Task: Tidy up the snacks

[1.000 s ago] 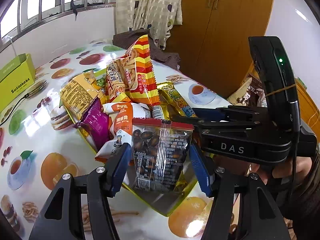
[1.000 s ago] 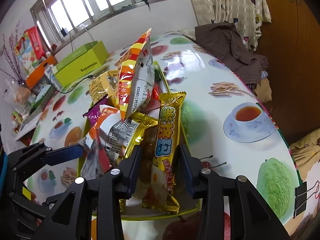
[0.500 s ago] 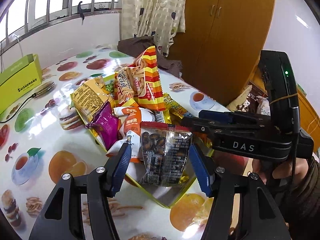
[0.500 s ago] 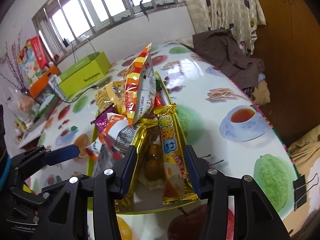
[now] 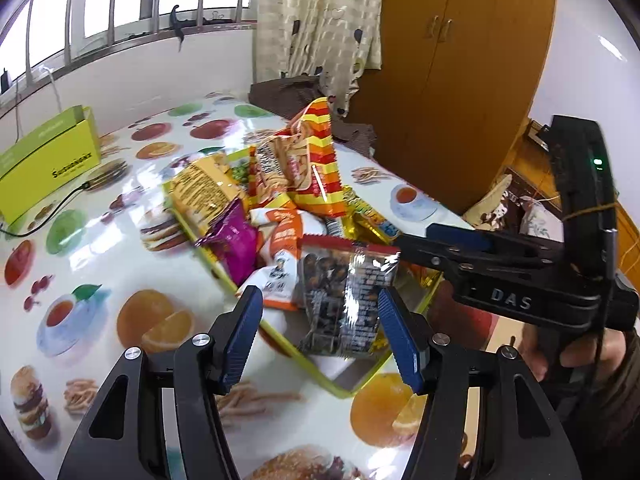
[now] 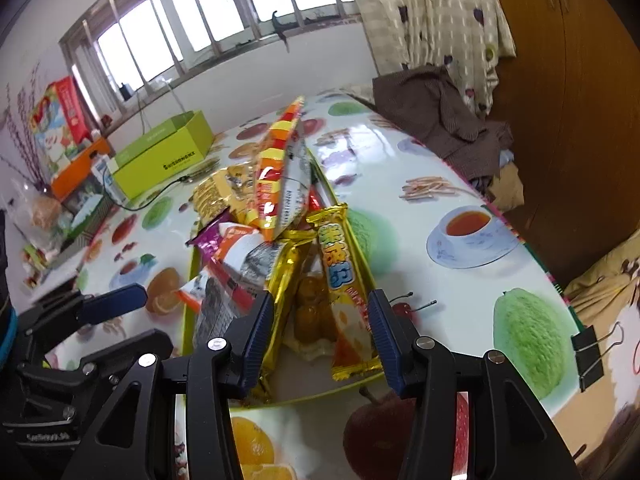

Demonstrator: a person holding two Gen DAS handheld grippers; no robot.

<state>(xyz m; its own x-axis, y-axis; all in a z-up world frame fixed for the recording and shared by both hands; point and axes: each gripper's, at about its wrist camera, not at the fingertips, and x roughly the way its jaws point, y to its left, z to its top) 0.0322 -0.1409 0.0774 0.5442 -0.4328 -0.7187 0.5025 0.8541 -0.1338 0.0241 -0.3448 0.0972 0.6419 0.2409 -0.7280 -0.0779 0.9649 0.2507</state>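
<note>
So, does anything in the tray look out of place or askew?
Yes. The striped bag stands tilted on top of the pile, well above the tray rim. A purple packet hangs over the tray's edge. Nothing looks torn or spilled onto the table.

"DAS" is printed on the right gripper (image 5: 448, 236); "SHISHANGNX", partly blurred, on the green box (image 6: 168, 156).

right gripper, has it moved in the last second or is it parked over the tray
Yes. The right gripper has backed away from the snack tray and its jaws have opened wider: the yellow snack bar lying in the tray now sits farther off between them.
</note>
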